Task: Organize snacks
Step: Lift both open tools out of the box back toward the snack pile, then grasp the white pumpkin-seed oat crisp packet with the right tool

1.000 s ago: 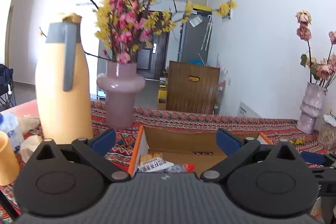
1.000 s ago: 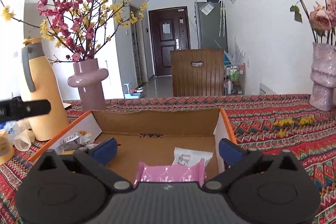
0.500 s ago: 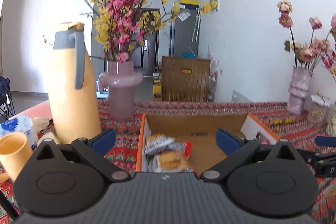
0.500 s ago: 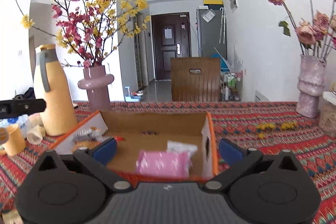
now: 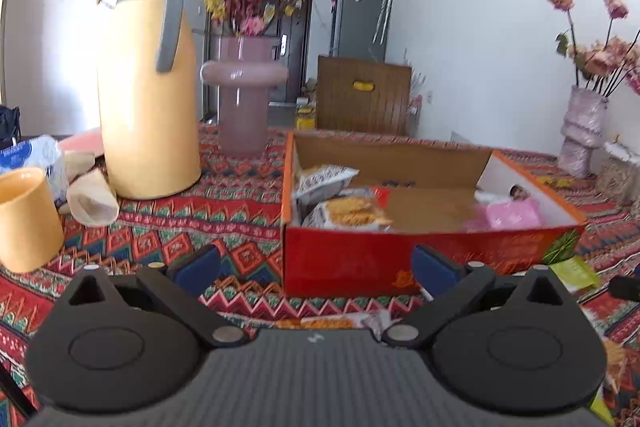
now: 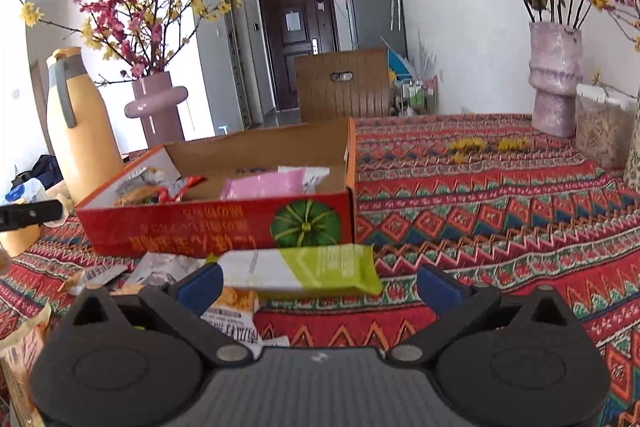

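Observation:
A red cardboard box [image 5: 400, 259] [image 6: 224, 223] stands open on the patterned tablecloth. It holds biscuit packets [image 5: 344, 211] at its left and a pink packet [image 5: 508, 215] [image 6: 264, 185] at its right. My left gripper [image 5: 316, 267] is open and empty, in front of the box's near wall. My right gripper [image 6: 318, 281] is open and empty, just over a green and white snack bar [image 6: 312, 271] that lies before the box. More loose packets [image 6: 160, 269] lie at the front left of it.
A yellow thermos [image 5: 148, 83], a pink vase of flowers [image 5: 242, 95], a yellow cup [image 5: 24, 219] and paper cups [image 5: 92, 199] stand left of the box. A second vase [image 6: 554, 79] and a jar [image 6: 604, 131] stand at the far right.
Both grippers have pulled back out of the box towards the table's near side. The pink packet now lies in the box, and the loose packets in front have come into view.

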